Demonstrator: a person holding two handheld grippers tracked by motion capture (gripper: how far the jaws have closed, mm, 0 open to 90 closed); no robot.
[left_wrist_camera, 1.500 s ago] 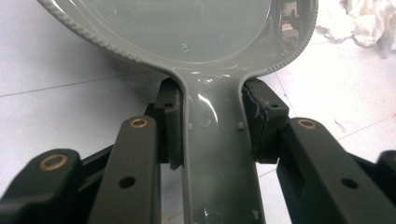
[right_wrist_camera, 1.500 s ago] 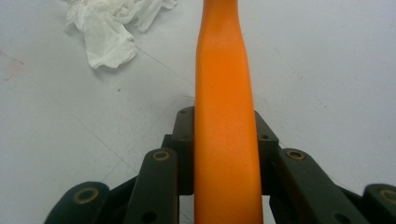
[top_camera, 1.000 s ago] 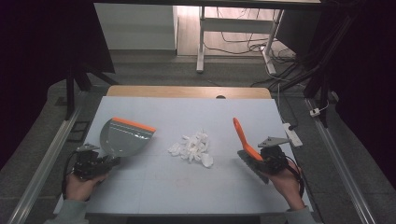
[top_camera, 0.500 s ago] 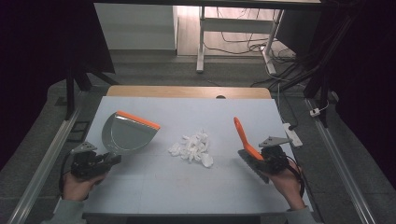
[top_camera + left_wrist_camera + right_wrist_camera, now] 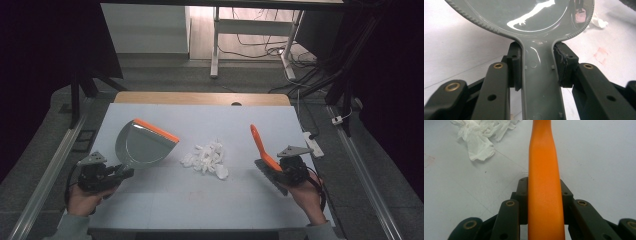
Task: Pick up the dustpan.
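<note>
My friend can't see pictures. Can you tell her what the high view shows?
A pile of crumpled white tissue lies mid-table. The left gripper holds a grey dustpan, and the right gripper holds an orange-handled brush.

Glossy grey plastic dustpan (image 5: 524, 17), smooth orange plastic brush handle (image 5: 544, 182) — crumpled white paper (image 5: 206, 157) between.

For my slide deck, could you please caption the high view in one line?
Left gripper holds a grey dustpan, right gripper an orange-handled brush, flanking crumpled white tissue.
</note>
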